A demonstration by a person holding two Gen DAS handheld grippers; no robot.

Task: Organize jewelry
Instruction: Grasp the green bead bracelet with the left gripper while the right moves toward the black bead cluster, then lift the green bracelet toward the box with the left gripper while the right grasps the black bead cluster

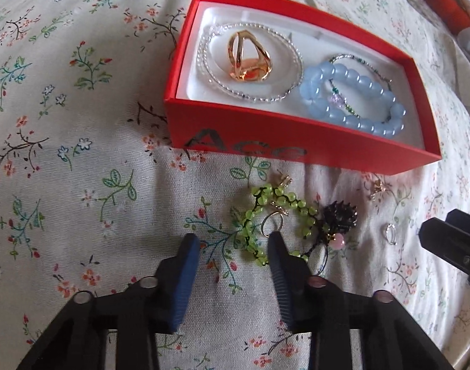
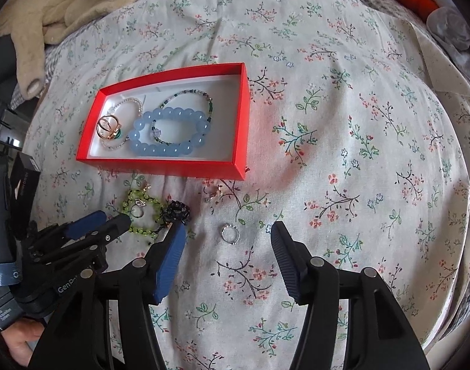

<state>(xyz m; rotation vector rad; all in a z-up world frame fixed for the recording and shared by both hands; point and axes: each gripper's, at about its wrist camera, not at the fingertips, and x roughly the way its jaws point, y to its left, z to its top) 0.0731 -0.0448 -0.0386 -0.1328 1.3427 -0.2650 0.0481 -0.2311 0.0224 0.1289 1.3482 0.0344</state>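
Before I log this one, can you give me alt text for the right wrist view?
Open right gripper hangs over a floral cloth, a silver ring lying between its jaws. Beyond at left, a red box holds a blue bead bracelet and other pieces; the left gripper nears a green bead bracelet.

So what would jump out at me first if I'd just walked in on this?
Probably the bright red box on the flowered bedspread, holding a blue bead bracelet and a gold ring. Just in front of it, loose on the cloth, lie a green bead bracelet and a small silver ring. The two hand-held tools, jaws open, hover over those loose pieces.
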